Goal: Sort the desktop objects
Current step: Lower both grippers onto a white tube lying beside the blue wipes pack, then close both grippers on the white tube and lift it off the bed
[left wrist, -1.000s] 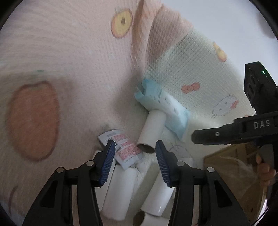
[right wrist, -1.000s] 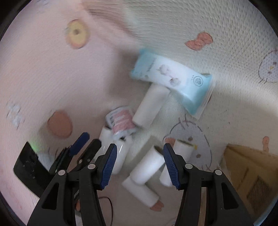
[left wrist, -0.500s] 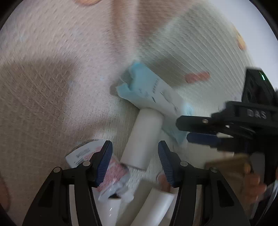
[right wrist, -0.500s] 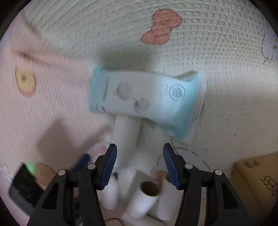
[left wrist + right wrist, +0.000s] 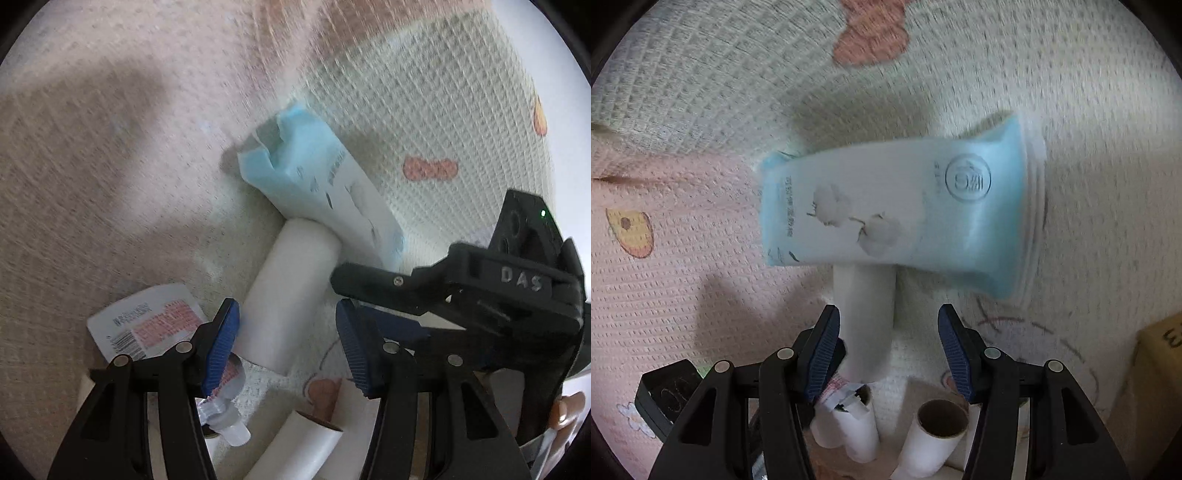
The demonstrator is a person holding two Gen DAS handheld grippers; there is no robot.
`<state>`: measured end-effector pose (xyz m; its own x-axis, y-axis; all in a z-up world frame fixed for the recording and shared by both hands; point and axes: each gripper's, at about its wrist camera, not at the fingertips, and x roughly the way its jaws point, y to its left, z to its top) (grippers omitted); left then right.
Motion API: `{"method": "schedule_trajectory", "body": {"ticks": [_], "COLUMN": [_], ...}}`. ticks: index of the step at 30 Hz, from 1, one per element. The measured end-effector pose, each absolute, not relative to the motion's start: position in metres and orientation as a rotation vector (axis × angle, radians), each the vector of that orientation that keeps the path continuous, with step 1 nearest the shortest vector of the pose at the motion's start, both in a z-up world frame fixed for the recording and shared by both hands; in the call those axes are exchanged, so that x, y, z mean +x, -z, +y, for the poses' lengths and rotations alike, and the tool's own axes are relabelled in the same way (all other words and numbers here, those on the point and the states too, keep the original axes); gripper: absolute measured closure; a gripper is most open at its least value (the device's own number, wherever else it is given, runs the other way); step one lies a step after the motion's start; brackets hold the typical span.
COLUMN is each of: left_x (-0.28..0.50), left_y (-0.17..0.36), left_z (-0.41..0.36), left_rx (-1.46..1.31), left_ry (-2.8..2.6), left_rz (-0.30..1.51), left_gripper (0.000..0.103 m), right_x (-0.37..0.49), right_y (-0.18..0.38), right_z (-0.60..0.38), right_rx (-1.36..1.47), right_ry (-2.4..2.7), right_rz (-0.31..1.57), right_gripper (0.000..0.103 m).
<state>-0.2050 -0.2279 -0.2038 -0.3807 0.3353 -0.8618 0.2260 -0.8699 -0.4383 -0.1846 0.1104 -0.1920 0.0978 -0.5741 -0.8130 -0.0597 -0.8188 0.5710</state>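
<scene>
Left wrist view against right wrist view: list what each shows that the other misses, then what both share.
Only the left wrist view shows the right gripper from the side, and the red-and-white sachet's full label and barcode.

Only the right wrist view shows the blue tissue pack's printed front with the cotton picture and round logo, the cardboard box at the right edge, and an upright tube's open brown core.

Both show the blue tissue pack overlapping one end of a white paper tube on the cartoon-print blanket, with each camera's own jaws open.
</scene>
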Motion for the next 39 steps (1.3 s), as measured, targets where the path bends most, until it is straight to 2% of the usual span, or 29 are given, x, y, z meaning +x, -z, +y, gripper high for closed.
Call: {"method": "schedule_trajectory", "body": {"ticks": [4, 6, 12, 14, 18, 21, 23, 25, 27, 30, 33, 39], "left_x": [-0.206, -0.206, -0.204, -0.203, -0.201, -0.202, -0.199, -0.196, -0.193, -0.193, -0.193, -0.187], "left_y": [0.211, 0.215, 0.215, 0.215, 0.211, 0.214, 0.220, 0.225, 0.230, 0.242, 0.252, 0.246], "left_z": [-0.228, -0.229, -0.230, -0.231, -0.231, -0.230, -0.229, -0.231, -0.230, -0.228, -0.226, -0.221], "left_rx": [-1.717, -1.736, -1.706, -1.680, -1.660, -1.660, -1.689, -1.698, -1.693, -1.684, -1.679, -1.625], "left_ry": [-2.428, -2.429, -2.378, -2.330, -2.304, -2.276, -2.276, -2.321, -2.323, -2.225, -2.189, -2.250], "left_rz": [-0.781, -0.792, -0.862, -0.932, -0.971, -0.999, -1.032, -1.026, -1.031, -1.149, -1.204, -1.138], "left_gripper": [0.045, 0.050, 0.058, 0.063, 0.081, 0.081, 0.080, 0.068, 0.062, 0.057, 0.056, 0.057], "right_x": [-0.184, -0.183, -0.181, -0.180, -0.177, -0.175, -0.176, -0.177, -0.178, -0.179, -0.179, -0.173], "right_y": [0.191, 0.192, 0.207, 0.209, 0.205, 0.195, 0.195, 0.199, 0.202, 0.208, 0.214, 0.214], "right_z": [0.106, 0.106, 0.108, 0.111, 0.105, 0.101, 0.104, 0.106, 0.109, 0.111, 0.110, 0.099], "right_rx": [2.001, 2.009, 2.062, 2.072, 2.041, 1.998, 1.995, 2.025, 2.044, 2.073, 2.096, 2.100], "right_ry": [1.726, 1.731, 1.671, 1.629, 1.604, 1.670, 1.672, 1.659, 1.672, 1.699, 1.673, 1.671], "right_rz": [-0.625, -0.630, -0.707, -0.742, -0.720, -0.636, -0.680, -0.697, -0.721, -0.711, -0.742, -0.659], "right_gripper": [0.051, 0.051, 0.051, 0.051, 0.050, 0.048, 0.048, 0.048, 0.048, 0.048, 0.048, 0.048]}}
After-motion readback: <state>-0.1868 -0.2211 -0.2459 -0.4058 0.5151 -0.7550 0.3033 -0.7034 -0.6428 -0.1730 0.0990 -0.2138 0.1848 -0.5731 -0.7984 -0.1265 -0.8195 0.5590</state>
